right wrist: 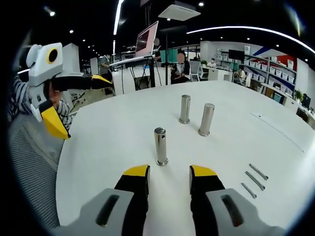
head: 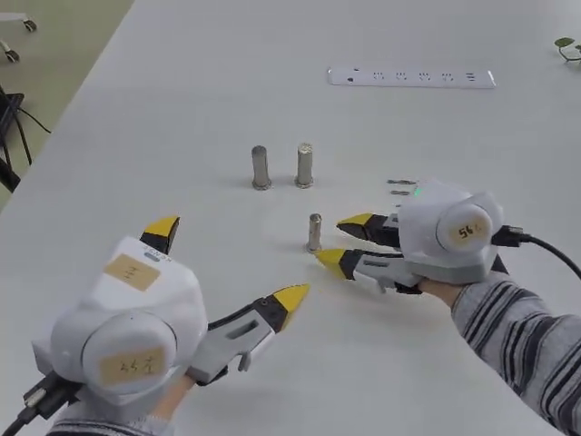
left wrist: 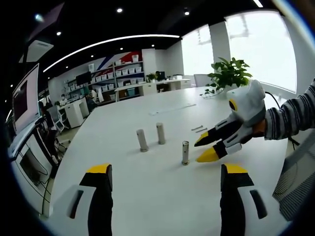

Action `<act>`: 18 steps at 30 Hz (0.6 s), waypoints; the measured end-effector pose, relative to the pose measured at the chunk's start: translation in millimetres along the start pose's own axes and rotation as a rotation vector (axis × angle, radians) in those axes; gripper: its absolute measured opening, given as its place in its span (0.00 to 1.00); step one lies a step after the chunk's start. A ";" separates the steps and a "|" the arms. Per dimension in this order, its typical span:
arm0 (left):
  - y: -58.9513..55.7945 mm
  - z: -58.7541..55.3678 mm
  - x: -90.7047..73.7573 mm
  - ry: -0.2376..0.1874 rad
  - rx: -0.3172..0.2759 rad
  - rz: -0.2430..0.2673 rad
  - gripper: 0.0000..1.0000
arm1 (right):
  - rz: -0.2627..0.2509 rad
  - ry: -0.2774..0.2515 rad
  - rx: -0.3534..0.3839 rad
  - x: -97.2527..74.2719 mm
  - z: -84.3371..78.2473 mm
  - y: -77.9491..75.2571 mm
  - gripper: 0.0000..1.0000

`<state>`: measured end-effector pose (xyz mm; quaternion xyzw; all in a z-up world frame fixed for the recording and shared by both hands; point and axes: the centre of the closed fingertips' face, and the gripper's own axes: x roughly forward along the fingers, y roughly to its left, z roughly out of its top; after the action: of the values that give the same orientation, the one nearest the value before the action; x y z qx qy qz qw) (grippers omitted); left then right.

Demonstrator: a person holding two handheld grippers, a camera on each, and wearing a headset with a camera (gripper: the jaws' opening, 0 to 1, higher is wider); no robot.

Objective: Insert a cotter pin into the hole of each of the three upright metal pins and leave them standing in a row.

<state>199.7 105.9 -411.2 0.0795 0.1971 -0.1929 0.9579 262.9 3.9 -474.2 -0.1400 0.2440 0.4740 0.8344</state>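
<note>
On the table, the near pin stands at twelve o'clock of my right tongs — spread, empty. Cotters lie at four o'clock. I'd pinch one by its head, aim it square to the hole — left tongs, also spread, steadying the pin.

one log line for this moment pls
left tongs open, empty | right tongs open, facing nearest pin | far pins upright | cotter pins loose on table
</note>
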 end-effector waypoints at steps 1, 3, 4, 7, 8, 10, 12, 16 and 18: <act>-0.9 -0.4 0.1 0.002 -0.001 -0.005 0.91 | -0.004 0.012 0.001 -4.2 -1.9 -3.0 0.29; -2.4 0.1 0.3 -0.001 0.002 -0.011 0.92 | -0.012 0.039 -0.001 -10.9 -5.7 -9.3 0.30; -3.1 0.3 0.4 -0.003 0.000 -0.014 0.94 | -0.015 0.059 -0.006 -14.8 -8.1 -13.0 0.31; -4.4 1.2 0.0 -0.007 0.002 -0.017 0.97 | -0.019 0.099 -0.018 -22.1 -12.1 -21.9 0.32; -4.6 1.3 -0.2 -0.008 0.005 -0.018 0.97 | -0.017 0.111 -0.023 -25.0 -12.3 -25.6 0.32; -4.9 1.0 -0.3 -0.006 0.010 -0.020 0.99 | -0.014 0.120 -0.027 -27.4 -11.8 -29.3 0.32; -4.9 0.8 -0.5 -0.005 0.012 -0.021 0.99 | -0.011 0.158 -0.024 -32.1 -12.2 -35.8 0.32; -4.7 0.6 -0.9 -0.005 0.013 -0.020 0.99 | 0.009 0.216 -0.019 -37.2 -12.7 -43.6 0.32; -4.4 1.3 -1.3 -0.009 0.017 -0.020 0.99 | 0.023 0.250 -0.032 -39.7 -13.0 -47.4 0.31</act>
<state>197.3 102.0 -409.8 0.0850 0.1920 -0.2044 0.9561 283.0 -55.1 -463.6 -0.2086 0.3402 0.4664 0.7895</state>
